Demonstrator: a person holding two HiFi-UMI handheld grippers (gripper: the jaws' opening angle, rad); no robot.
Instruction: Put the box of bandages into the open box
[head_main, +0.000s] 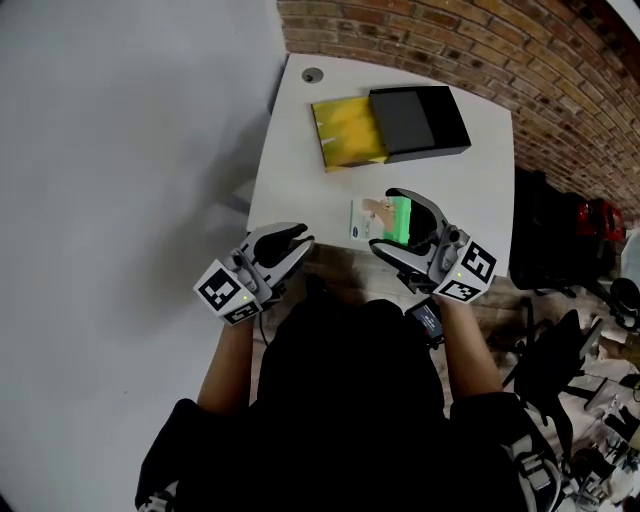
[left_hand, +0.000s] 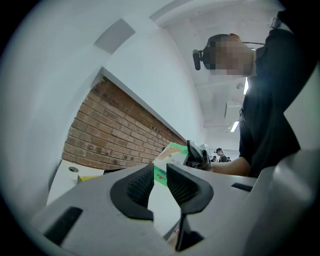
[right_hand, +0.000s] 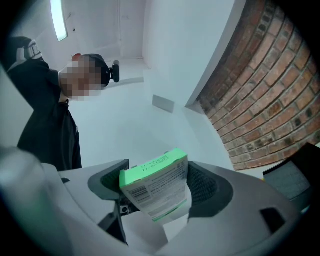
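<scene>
Jaws of right gripper clamp bandage box (open box yellow inside).

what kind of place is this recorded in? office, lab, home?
Probably an office or lab workroom, not a home: a white desk with a cable grommet, set by an exposed brick wall, a ceiling strip light overhead, and another person in the background.
</scene>
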